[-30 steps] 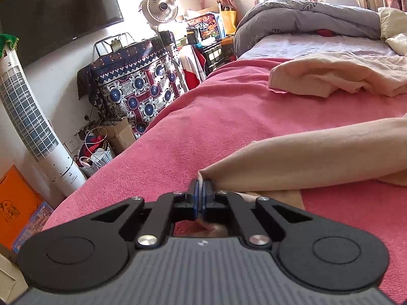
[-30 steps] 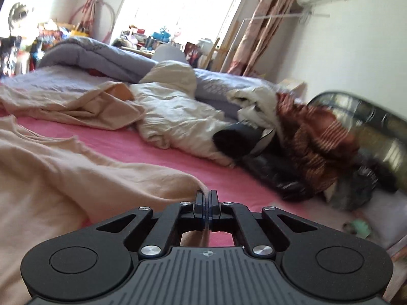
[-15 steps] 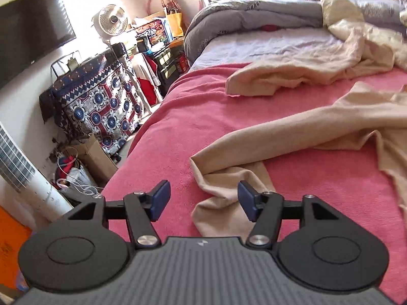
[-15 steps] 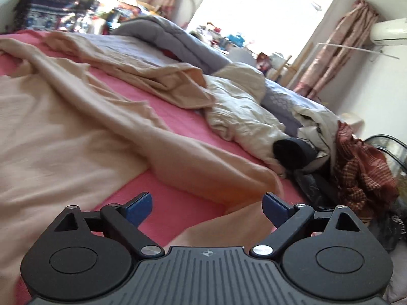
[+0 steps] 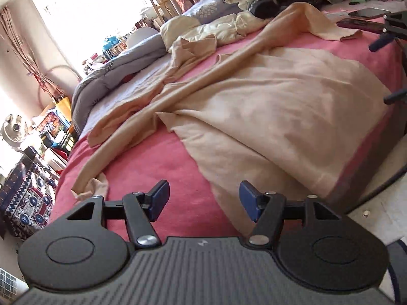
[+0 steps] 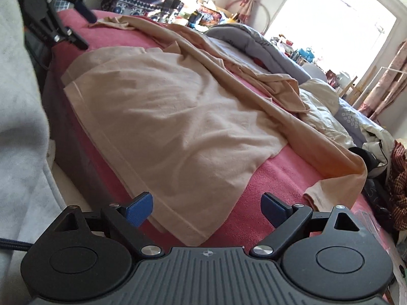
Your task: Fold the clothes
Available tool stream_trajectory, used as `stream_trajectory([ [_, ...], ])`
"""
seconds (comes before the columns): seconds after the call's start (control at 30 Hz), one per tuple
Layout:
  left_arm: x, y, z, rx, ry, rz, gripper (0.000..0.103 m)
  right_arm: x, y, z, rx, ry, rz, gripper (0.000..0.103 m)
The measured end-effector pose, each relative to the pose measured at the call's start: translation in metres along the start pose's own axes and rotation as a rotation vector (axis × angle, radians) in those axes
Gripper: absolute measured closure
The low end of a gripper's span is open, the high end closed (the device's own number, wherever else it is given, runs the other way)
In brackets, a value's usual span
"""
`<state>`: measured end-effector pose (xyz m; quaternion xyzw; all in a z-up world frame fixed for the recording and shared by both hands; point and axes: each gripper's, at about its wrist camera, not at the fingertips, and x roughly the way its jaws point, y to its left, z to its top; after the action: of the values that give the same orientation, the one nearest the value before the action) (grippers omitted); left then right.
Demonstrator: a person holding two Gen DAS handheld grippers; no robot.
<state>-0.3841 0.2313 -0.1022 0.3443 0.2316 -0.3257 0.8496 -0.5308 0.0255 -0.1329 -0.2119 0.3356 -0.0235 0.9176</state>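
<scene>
Left wrist view gives me the bed first, its pink cover running from 7 o'clock up to 2 o'clock. On it the beige garment lies spread with its body at centre right, reaching the bed's near edge; one long sleeve trails down to 8 o'clock and ends in a crumpled cuff, the other stretches up toward 1 o'clock. A grey duvet is heaped at 10 o'clock, with cream bedding beside it at 12. My left claw has just been opening; its blue pads stand apart over bare pink cover, nothing between them. From the right wrist view the same garment fills the middle, its hem at 6 o'clock near my right claw. That claw's jaws gape wide after a slight closing, with the hem corner in the gap, the pads not pressing on it. My left claw shows at 10 o'clock, over the bed's far end.
</scene>
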Motion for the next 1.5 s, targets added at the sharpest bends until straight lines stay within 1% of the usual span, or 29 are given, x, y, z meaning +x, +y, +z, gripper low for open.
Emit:
stream_trajectory([
  [0.03,0.005,-0.001,0.001,-0.039,0.017,0.001,0.038,0.003,-0.006,0.000,0.059,0.005,0.014,0.011],
  [0.1,0.018,0.009,0.002,-0.195,0.059,-0.002,0.036,0.011,-0.030,0.003,0.218,0.023,0.065,0.012],
  [0.17,0.030,0.023,0.000,-0.383,0.099,-0.031,0.031,0.021,-0.056,-0.002,0.418,0.058,0.144,0.023],
  [0.2,0.033,0.030,-0.004,-0.475,0.109,-0.044,0.031,0.027,-0.066,-0.004,0.523,0.077,0.166,0.036],
  [0.23,0.034,0.033,-0.005,-0.526,0.113,-0.051,0.032,0.029,-0.074,-0.006,0.603,0.077,0.164,0.040],
  [0.27,0.033,0.029,-0.002,-0.516,0.105,-0.048,0.037,0.027,-0.078,-0.006,0.647,0.071,0.172,0.043],
  [0.3,0.032,0.025,0.001,-0.506,0.097,-0.046,0.042,0.026,-0.082,-0.004,0.679,0.071,0.192,0.062],
  [0.33,0.031,0.022,0.004,-0.495,0.090,-0.044,0.056,0.024,-0.085,-0.002,0.710,0.071,0.211,0.093],
  [0.37,0.030,0.019,0.007,-0.484,0.083,-0.045,0.077,0.021,-0.089,-0.001,0.748,0.071,0.231,0.098],
  [0.4,0.027,0.018,0.010,-0.471,0.078,-0.053,0.090,0.018,-0.092,-0.003,0.782,0.068,0.243,0.097],
  [0.43,0.024,0.018,0.012,-0.468,0.072,-0.060,0.097,0.015,-0.093,-0.002,0.796,0.056,0.240,0.097],
  [0.53,0.014,0.038,0.010,-0.573,0.050,-0.100,0.097,0.002,-0.107,-0.001,0.846,0.010,0.223,0.098],
  [0.67,0.009,0.056,0.002,-0.630,0.069,-0.045,0.097,0.002,-0.127,-0.012,0.878,-0.010,0.173,0.097],
  [0.73,0.010,0.061,-0.004,-0.647,0.091,-0.041,0.097,0.007,-0.132,-0.021,0.890,0.000,0.231,0.090],
  [0.77,0.010,0.061,-0.007,-0.647,0.102,-0.037,0.097,0.010,-0.132,-0.025,0.895,0.007,0.266,0.089],
  [0.8,0.010,0.062,-0.010,-0.646,0.110,-0.034,0.097,0.013,-0.130,-0.028,0.887,0.016,0.288,0.084],
  [0.87,0.009,0.062,-0.012,-0.648,0.111,-0.030,0.097,0.020,-0.121,-0.029,0.847,0.039,0.310,0.080],
  [0.9,0.009,0.064,-0.012,-0.660,0.108,-0.030,0.097,0.024,-0.116,-0.028,0.823,0.052,0.317,0.075],
  [0.97,0.009,0.068,-0.011,-0.678,0.103,-0.020,0.097,0.034,-0.107,-0.024,0.788,0.071,0.342,0.060],
  [1.0,0.008,0.070,-0.011,-0.683,0.096,-0.013,0.097,0.034,-0.102,-0.020,0.774,0.075,0.355,0.049],
  [1.1,0.004,0.078,-0.009,-0.692,0.082,0.023,0.097,0.033,-0.087,-0.006,0.720,0.070,0.357,0.045],
  [1.17,0.002,0.085,-0.011,-0.712,0.079,0.043,0.097,0.032,-0.080,0.000,0.696,0.067,0.356,0.047],
  [1.2,0.001,0.090,-0.014,-0.736,0.082,0.044,0.097,0.032,-0.078,0.001,0.694,0.068,0.358,0.053],
  [1.23,0.001,0.093,-0.016,-0.751,0.086,0.044,0.097,0.032,-0.077,0.002,0.698,0.069,0.366,0.073],
  [1.3,0.000,0.093,-0.018,-0.749,0.090,0.041,0.097,0.029,-0.079,0.003,0.744,0.079,0.381,0.095],
  [1.33,-0.001,0.091,-0.019,-0.735,0.089,0.039,0.097,0.024,-0.083,0.004,0.772,0.063,0.386,0.095],
  [1.4,-0.002,0.087,-0.019,-0.705,0.087,0.036,0.097,0.003,-0.091,0.008,0.808,-0.012,0.395,0.096],
  [1.47,0.001,0.081,-0.018,-0.665,0.104,0.050,0.097,-0.011,-0.096,0.011,0.768,-0.045,0.314,0.096],
  [1.5,0.004,0.078,-0.018,-0.648,0.117,0.058,0.096,-0.012,-0.096,0.010,0.742,-0.033,0.272,0.096],
])
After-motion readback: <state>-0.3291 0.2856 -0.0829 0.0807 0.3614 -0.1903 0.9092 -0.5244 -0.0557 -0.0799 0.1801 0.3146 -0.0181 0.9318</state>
